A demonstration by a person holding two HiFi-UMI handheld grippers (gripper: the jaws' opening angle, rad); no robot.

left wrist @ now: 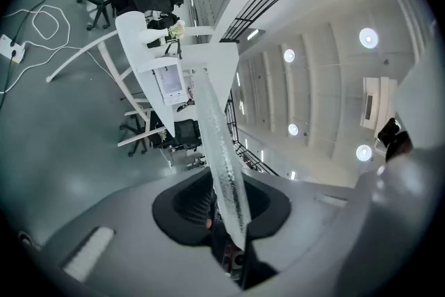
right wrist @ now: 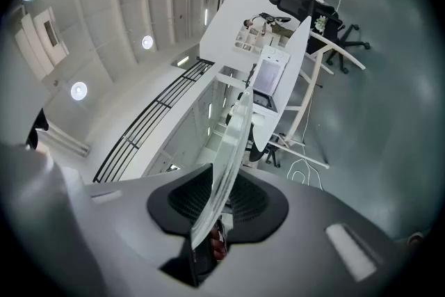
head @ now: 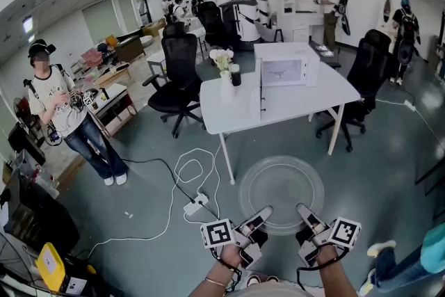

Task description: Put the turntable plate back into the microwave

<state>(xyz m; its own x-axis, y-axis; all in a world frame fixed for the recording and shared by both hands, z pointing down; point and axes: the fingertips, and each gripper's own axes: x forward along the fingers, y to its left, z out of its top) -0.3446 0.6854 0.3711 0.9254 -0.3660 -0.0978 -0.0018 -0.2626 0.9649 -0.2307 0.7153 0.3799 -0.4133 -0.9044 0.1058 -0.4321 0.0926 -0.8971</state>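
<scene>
Head view: L gripper (head: pixel 261 214) and R gripper (head: pixel 304 211) sit nearest the camera, side by side, each in one hand. Both clamp the near rim of the turntable plate (head: pixel 281 186). Jaws stand only slightly apart, approx. the thickness of the glass, pads pressed on it. Gripper views confirm: the plate runs edge-on between each pair of jaws.

Plate: clear glass, round, held roughly level above the floor, on the near side of the table (head: pixel 327 90) and apart from its near edge.

Floor, near-left of the table: power strip (head: pixel 196 204) w/ looped white cable.

On the table: microwave (head: pixel 281 69), approx. mid-top. Vase of white flowers (head: pixel 224 73) and dark cup (head: pixel 236 74) at the table's left end.

Left of the table: black office chair (head: pixel 177 73). Further left: a person (head: pixel 66 108), standing.

Beyond the table: more chairs, more people, too small for detail.
</scene>
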